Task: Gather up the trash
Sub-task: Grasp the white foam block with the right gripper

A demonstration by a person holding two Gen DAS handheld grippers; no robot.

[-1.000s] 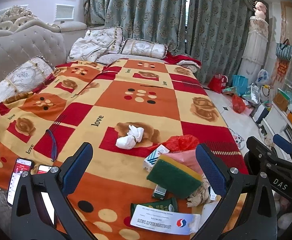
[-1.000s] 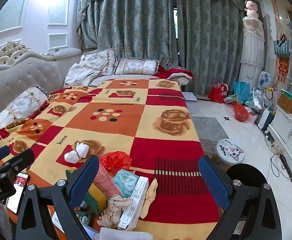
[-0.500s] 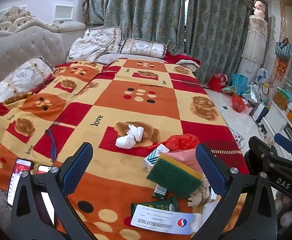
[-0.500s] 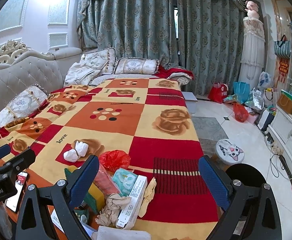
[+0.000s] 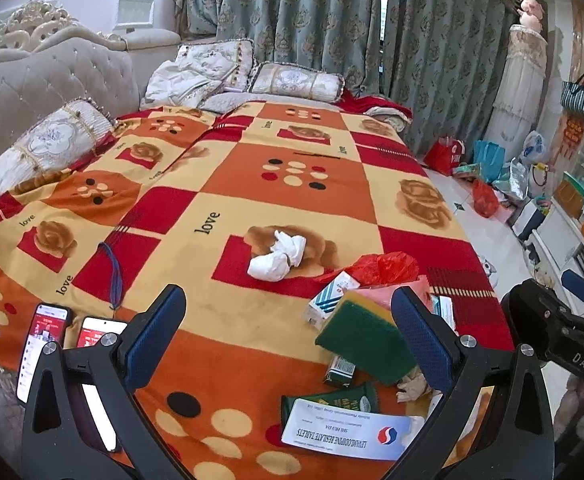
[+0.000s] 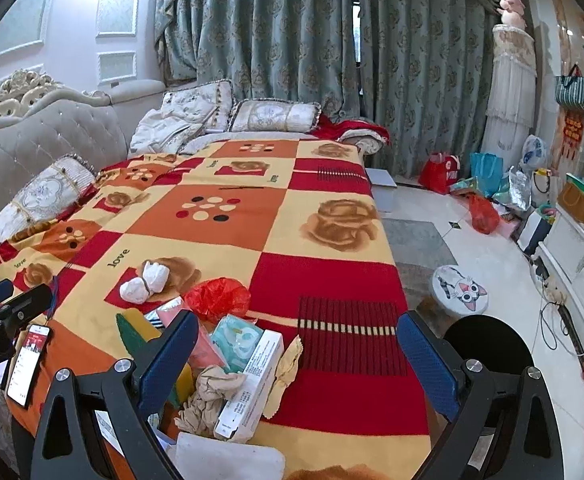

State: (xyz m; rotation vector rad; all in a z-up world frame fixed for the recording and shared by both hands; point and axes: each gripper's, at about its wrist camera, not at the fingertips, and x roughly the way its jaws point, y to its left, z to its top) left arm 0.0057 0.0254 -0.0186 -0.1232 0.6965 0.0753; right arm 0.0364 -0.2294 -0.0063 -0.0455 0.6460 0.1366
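Trash lies on the patterned bed blanket [image 5: 292, 208]. A crumpled white tissue [image 5: 278, 256] sits mid-bed; it also shows in the right wrist view [image 6: 146, 282]. A red plastic bag [image 5: 388, 266], a green and yellow sponge [image 5: 362, 338], small boxes and a white tablet box [image 5: 344, 436] lie near the front edge. In the right wrist view a long white box [image 6: 252, 384], crumpled brown paper [image 6: 208, 394] and a teal tissue pack [image 6: 236, 336] lie just ahead. My left gripper [image 5: 288, 340] is open and empty above the blanket. My right gripper [image 6: 296, 360] is open and empty over the pile.
Two phones [image 5: 44, 344] lie at the blanket's left front corner. Pillows [image 5: 292, 82] and a tufted headboard [image 5: 52, 80] stand at the far end. Bags [image 6: 484, 184] clutter the floor at right, beside a cat stool [image 6: 458, 290] and a black round bin [image 6: 488, 348].
Both grippers have shifted slightly; the right wrist view has crept forward and down toward the pile. Nothing was taken hold of.
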